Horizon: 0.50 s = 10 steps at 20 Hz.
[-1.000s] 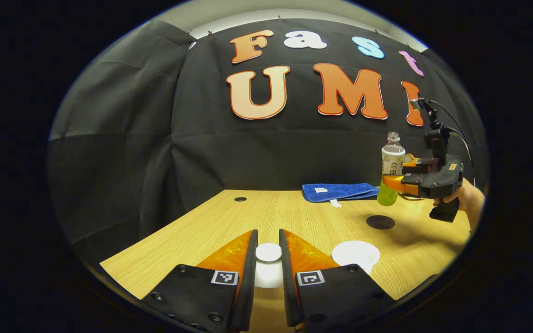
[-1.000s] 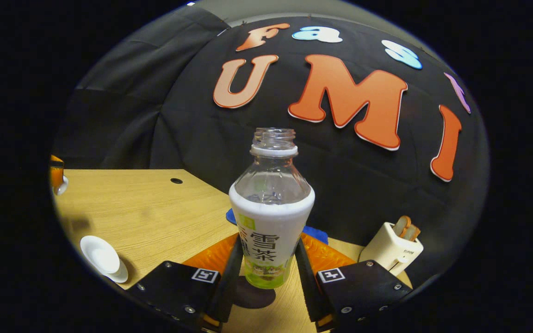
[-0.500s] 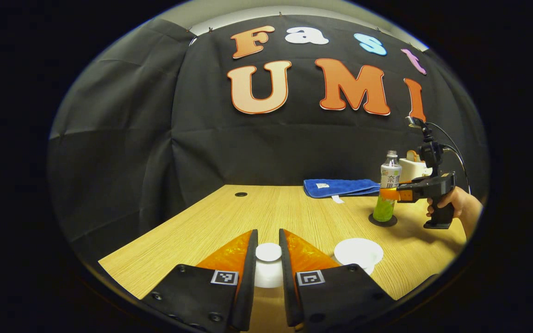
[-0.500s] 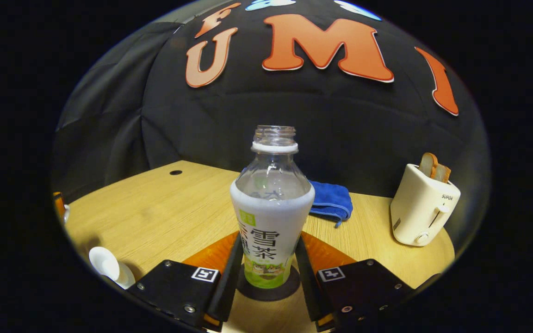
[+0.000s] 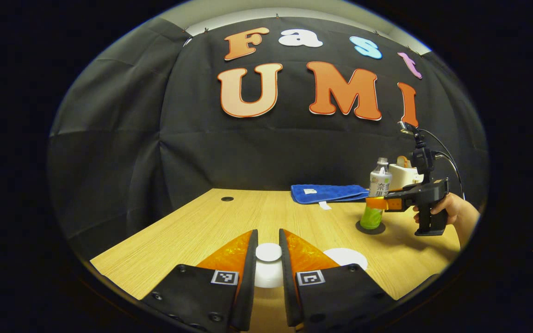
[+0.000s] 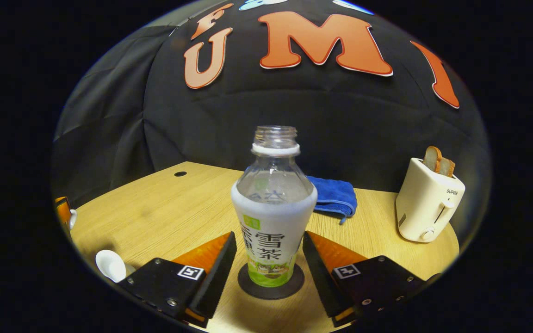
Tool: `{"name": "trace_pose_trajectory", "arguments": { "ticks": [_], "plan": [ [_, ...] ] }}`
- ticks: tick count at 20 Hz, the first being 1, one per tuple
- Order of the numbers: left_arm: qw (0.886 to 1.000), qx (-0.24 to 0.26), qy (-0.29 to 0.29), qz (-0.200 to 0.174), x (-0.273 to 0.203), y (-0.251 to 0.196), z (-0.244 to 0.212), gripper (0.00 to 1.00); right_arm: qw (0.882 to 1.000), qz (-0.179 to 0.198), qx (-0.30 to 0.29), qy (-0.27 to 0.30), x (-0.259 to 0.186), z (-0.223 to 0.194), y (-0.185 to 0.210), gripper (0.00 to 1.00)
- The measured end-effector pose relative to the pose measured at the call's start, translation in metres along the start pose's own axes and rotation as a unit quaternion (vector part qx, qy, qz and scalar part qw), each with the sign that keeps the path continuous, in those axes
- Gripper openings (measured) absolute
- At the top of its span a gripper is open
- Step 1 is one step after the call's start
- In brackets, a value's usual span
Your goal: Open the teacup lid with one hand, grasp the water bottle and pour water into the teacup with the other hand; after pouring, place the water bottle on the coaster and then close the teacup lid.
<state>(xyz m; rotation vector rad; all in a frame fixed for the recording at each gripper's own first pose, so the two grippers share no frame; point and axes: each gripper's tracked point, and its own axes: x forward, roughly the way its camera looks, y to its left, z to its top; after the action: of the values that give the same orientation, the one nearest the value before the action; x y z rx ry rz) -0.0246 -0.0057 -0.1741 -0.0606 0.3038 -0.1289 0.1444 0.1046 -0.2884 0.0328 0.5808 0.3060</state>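
Bottle [image 6: 273,217] stands on coaster [image 6: 271,283]; right gripper [image 6: 270,259] jaws apart, off it. Left gripper [image 5: 268,259] pinches lid [image 5: 268,253] by knob. Cup [image 5: 345,257] at 3 o'clock. Lid likely fragile, slippery.

A light wooden table [image 6: 164,208] with a dark round cable hole [image 5: 227,199] is backed by creased black cloth walls [image 5: 118,138]. A pale ceiling strip [image 5: 266,9] is seen above.

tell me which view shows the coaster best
The right gripper view: the coaster lies close and centred under the bottle, between the open right gripper. The left gripper view shows it far off, small.
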Motion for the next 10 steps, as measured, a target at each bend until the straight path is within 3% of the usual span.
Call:
{"name": "trace_pose_trajectory", "arguments": {
  "ticks": [3,10],
  "plan": [
    [1.000,0.001,-0.016,-0.021,0.004,-0.022,0.013,0.32,1.000,-0.004,-0.022,-0.015,-0.017,0.010,-0.003,0.97],
    [0.997,-0.001,-0.028,-0.075,0.012,-0.078,0.018,0.31,0.998,-0.003,-0.029,-0.061,-0.072,0.031,-0.007,0.98]
  ]
}}
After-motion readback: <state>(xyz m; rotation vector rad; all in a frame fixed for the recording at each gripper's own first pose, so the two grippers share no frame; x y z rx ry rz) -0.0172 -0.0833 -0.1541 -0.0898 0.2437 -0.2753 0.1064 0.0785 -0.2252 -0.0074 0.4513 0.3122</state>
